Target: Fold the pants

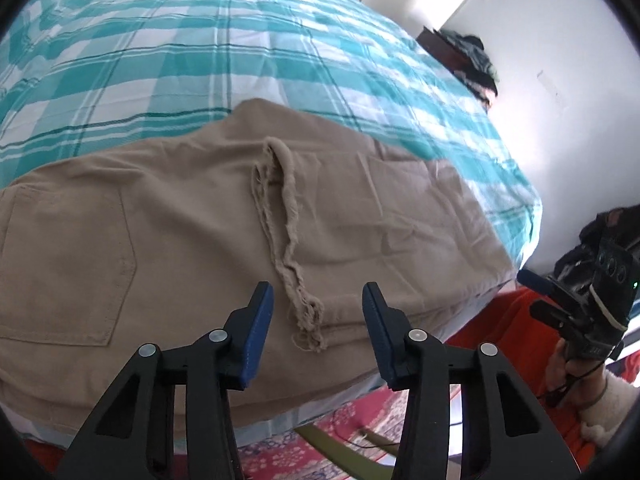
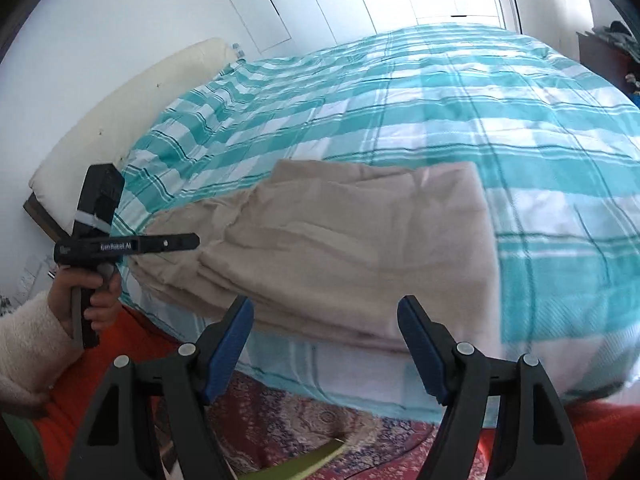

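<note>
Beige pants point(image 1: 192, 216) lie folded in layers at the near edge of the bed, a back pocket at the left and frayed hems point(image 1: 288, 240) running down the middle. They also show in the right wrist view point(image 2: 360, 240) as a folded stack. My left gripper point(image 1: 318, 296) is open and empty, hovering just in front of the frayed hems. My right gripper point(image 2: 326, 312) is open and empty, just off the stack's near edge. Each gripper shows in the other's view: the right one point(image 1: 560, 304), the left one point(image 2: 188, 242).
The bed carries a teal and white checked cover point(image 1: 200, 56), also in the right wrist view point(image 2: 480, 100). A patterned red rug point(image 2: 300, 420) lies below the bed edge. A cream headboard cushion point(image 2: 120, 120) stands at the left. A dark stand with clothes point(image 1: 468, 56) is by the wall.
</note>
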Action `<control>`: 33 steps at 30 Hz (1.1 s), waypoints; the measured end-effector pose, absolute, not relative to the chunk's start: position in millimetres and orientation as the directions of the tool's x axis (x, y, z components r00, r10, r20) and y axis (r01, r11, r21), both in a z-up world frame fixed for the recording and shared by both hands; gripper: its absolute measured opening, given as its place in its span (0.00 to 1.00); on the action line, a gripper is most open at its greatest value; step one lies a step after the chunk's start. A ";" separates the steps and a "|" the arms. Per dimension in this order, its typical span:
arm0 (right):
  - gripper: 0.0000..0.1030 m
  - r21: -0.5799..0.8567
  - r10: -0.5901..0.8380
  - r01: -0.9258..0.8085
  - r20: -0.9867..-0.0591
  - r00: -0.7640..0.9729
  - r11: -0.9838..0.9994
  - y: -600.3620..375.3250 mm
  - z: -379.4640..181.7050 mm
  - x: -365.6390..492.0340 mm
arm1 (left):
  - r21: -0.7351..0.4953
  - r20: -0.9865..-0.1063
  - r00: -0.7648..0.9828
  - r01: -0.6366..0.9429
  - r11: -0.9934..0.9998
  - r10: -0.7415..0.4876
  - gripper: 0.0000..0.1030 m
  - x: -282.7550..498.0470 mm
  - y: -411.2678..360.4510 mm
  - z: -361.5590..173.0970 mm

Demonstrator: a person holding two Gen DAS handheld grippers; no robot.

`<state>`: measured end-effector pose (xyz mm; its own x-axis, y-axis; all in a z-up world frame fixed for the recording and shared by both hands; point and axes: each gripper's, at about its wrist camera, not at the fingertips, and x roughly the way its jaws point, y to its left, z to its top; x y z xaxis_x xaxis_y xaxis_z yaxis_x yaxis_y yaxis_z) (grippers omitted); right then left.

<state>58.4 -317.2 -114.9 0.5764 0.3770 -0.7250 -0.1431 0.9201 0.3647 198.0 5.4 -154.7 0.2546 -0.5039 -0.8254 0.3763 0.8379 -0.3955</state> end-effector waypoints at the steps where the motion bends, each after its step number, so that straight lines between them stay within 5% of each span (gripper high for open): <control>1: 0.72 0.367 0.375 -0.137 -0.728 0.574 0.920 -318.9 -117.4 55.6 | -0.385 -0.833 0.249 0.378 0.842 -0.493 0.42 196.1 3.4 -156.5; 3: 0.72 0.377 0.374 -0.119 -0.735 0.566 0.919 -322.4 -122.2 54.0 | -0.376 -0.845 0.236 0.375 0.848 -0.479 0.30 193.6 -0.8 -162.8; 4: 0.72 0.381 0.376 -0.117 -0.733 0.567 0.917 -322.7 -122.4 54.3 | -0.377 -0.847 0.232 0.372 0.848 -0.478 0.15 192.9 -2.4 -165.1; 9: 0.72 0.367 0.360 -0.120 -0.706 0.610 0.923 -327.2 -113.4 49.5 | -0.346 -0.842 0.286 0.366 0.864 -0.458 0.04 183.1 -3.7 -161.4; 18: 0.70 0.423 0.392 -0.108 -0.672 0.628 0.900 -352.3 -105.9 88.4 | -0.340 -0.858 0.257 0.366 0.866 -0.445 0.03 170.2 3.1 -169.5; 23: 0.61 0.455 0.453 -0.102 -0.787 0.420 0.885 -336.2 -171.9 95.9 | -0.256 -0.869 0.314 0.376 0.891 -0.382 0.05 155.7 10.4 -149.8; 27: 0.61 0.426 0.432 -0.115 -0.793 0.430 0.897 -331.7 -165.1 93.3 | -0.245 -0.812 0.409 0.409 0.879 -0.416 0.35 158.1 2.7 -114.4; 33: 0.61 0.391 0.404 -0.122 -0.815 0.415 0.912 -325.2 -169.8 93.6 | -0.213 -0.799 0.408 0.494 0.843 -0.441 0.32 185.5 -55.6 -124.0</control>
<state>93.6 -325.2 -169.8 0.4146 0.4045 -0.8152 -0.1220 0.9124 0.3907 185.5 -55.6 -124.0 0.4079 -0.4413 -0.7993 0.4937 0.8430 -0.2135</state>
